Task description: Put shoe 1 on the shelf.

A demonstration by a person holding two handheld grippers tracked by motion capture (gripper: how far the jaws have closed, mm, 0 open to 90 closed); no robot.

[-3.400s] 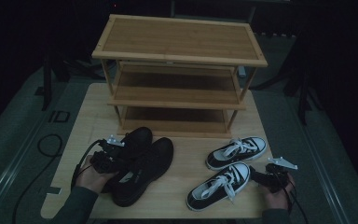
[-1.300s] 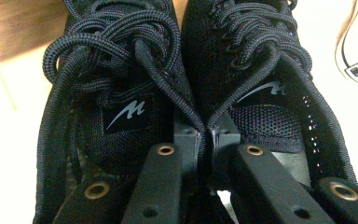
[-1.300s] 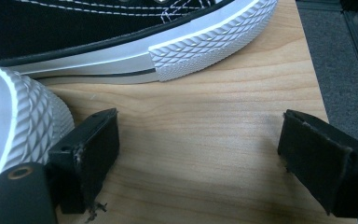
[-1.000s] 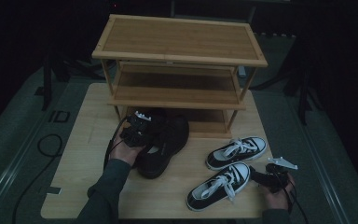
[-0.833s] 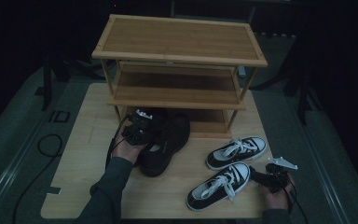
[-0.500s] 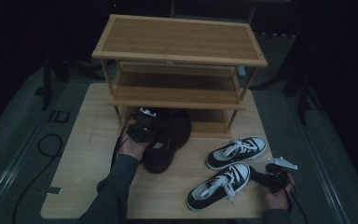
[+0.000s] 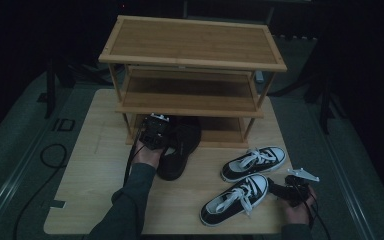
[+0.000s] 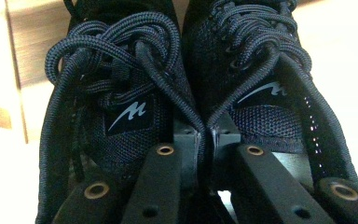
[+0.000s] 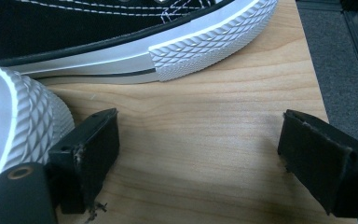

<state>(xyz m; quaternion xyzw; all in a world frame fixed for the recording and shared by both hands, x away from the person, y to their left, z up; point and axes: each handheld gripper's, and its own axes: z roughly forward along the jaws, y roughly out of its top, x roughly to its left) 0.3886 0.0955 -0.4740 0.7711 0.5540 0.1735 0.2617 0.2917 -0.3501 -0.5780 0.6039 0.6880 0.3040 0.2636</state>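
My left gripper (image 7: 155, 134) is shut on a pair of black lace-up shoes (image 7: 180, 150), one jaw inside each shoe and the two inner walls pinched together. In the left gripper view the left black shoe (image 8: 121, 93) and the right black shoe (image 8: 261, 70) lie side by side ahead of my left gripper (image 8: 204, 140). Their toes reach under the wooden shoe rack (image 7: 190, 65), at its bottom shelf (image 7: 220, 131). My right gripper (image 7: 280, 189) rests open on the table behind the near black-and-white sneaker (image 7: 235, 197). A second sneaker (image 7: 254, 162) lies just beyond it.
The light wooden table (image 7: 95, 165) carries the three-tier rack at its far half. In the right gripper view the open right gripper (image 9: 198, 140) sits over bare wood, one sneaker's rubber end (image 9: 9, 121) touching its left jaw and the other sneaker's sole (image 9: 200, 42) ahead. A cable (image 7: 50, 155) lies on the floor at left.
My left gripper has carried the black shoes away from me, toward the rack, so their toes now sit under the bottom shelf. The right gripper and the sneakers have not moved.
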